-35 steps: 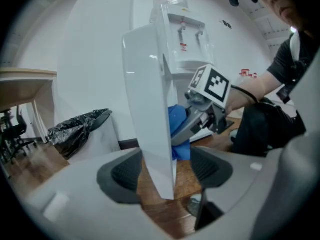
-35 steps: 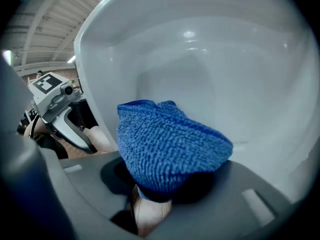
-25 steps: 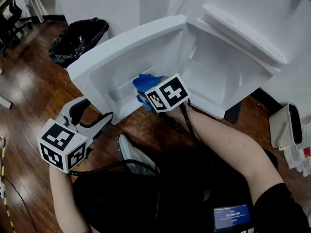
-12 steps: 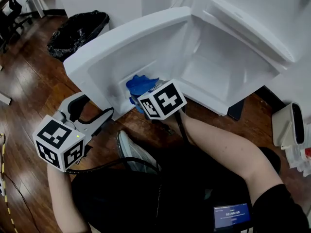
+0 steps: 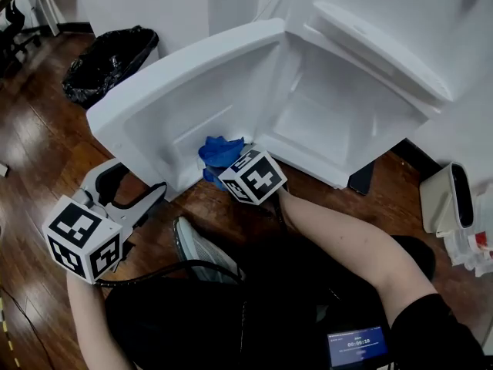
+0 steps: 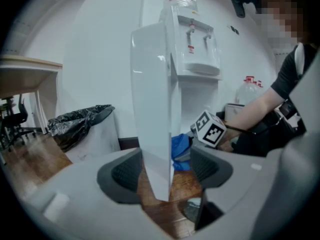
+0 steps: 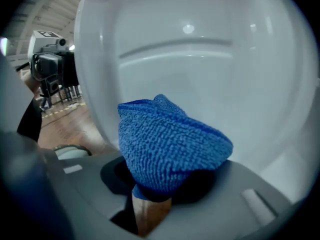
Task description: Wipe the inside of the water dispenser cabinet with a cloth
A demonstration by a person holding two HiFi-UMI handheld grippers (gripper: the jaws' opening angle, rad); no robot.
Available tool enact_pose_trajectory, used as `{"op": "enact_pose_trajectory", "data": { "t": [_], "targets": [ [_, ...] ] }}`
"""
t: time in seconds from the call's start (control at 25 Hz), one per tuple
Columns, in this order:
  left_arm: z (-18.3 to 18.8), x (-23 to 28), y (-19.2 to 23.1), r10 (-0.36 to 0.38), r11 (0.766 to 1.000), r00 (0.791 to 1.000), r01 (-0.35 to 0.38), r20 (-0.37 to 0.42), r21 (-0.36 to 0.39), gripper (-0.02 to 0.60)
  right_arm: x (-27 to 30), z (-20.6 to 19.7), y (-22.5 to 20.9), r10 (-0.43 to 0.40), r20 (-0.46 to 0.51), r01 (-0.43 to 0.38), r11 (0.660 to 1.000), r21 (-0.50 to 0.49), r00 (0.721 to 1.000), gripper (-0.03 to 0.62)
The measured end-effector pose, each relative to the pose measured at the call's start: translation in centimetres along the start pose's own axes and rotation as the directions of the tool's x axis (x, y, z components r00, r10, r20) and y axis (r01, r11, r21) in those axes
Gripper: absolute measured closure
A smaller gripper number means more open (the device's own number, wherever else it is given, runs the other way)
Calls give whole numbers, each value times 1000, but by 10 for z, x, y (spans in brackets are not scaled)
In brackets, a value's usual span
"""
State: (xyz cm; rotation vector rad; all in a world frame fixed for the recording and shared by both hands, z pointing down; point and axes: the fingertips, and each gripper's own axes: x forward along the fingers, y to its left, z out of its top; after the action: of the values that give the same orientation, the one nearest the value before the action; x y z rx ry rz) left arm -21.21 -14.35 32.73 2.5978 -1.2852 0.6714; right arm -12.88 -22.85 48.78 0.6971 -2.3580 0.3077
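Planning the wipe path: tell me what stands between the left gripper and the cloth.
The door, edge-on in the left gripper view; cloth just beyond it.

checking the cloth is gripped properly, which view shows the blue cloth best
The right gripper view: the blue cloth fills its middle, weave sharp, pinched in the right gripper. The head view shows only a bunch of it beyond that gripper's marker cube. The left gripper view shows a sliver behind the cabinet door.
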Motion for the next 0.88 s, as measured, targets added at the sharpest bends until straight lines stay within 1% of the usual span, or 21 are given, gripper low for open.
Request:
{"op": "enact_pose_trajectory", "data": {
  "t": [0.04, 0.12, 0.16, 0.24, 0.32, 0.36, 0.44, 0.56, 0.6, 0.68, 0.72, 0.76, 0.88],
  "targets": [
    [1, 0, 0, 0, 1000, 1000, 0, -1, -1, 275, -9, -11, -25, -62, -26, 63, 998, 16, 998, 444],
    [-1, 1, 0, -5, 1000, 1000, 5, 0, 3, 281, -32, -40, -71, -166, -99, 175, 981, 88, 981, 444],
    [-2, 2, 1, -8, 1000, 1000, 8, 0, 5, 282, -43, -55, -87, -188, -136, 207, 969, 137, 973, 444],
    [-4, 1, 1, -11, 1000, 1000, 11, -2, 3, 287, -63, -75, -108, -195, -181, 232, 949, 212, 964, 444],
    [-5, 1, 1, -11, 1000, 1000, 11, -2, -6, 288, -79, -72, -127, -212, -172, 252, 932, 261, 962, 444],
    [-5, 1, 1, -11, 1000, 1000, 11, -1, -13, 288, -87, -62, -137, -232, -146, 266, 922, 282, 962, 444],
    [-5, 1, 0, -14, 1000, 1000, 14, 3, -24, 288, -108, -29, -155, -287, -68, 294, 908, 300, 956, 444],
    [-4, 3, -2, -22, 999, 1000, 23, 3, -22, 288, -146, 29, -160, -345, 73, 306, 898, 314, 936, 444],
    [-4, 2, -2, -26, 999, 1000, 26, 2, -19, 288, -159, 47, -157, -363, 121, 309, 894, 324, 924, 444],
    [-5, 2, -2, -29, 999, 1000, 29, -2, -14, 288, -182, 79, -145, -403, 217, 322, 888, 328, 889, 444],
    [-5, 1, -2, -30, 999, 1000, 30, -4, -12, 288, -192, 94, -136, -411, 267, 320, 890, 323, 872, 444],
    [-6, 1, -3, -29, 1000, 1000, 29, -6, -10, 288, -200, 108, -125, -406, 318, 306, 897, 318, 857, 444],
    [-8, 1, -5, -27, 1000, 1000, 26, -12, -7, 288, -224, 152, -85, -347, 468, 221, 927, 304, 813, 444]
  ]
}}
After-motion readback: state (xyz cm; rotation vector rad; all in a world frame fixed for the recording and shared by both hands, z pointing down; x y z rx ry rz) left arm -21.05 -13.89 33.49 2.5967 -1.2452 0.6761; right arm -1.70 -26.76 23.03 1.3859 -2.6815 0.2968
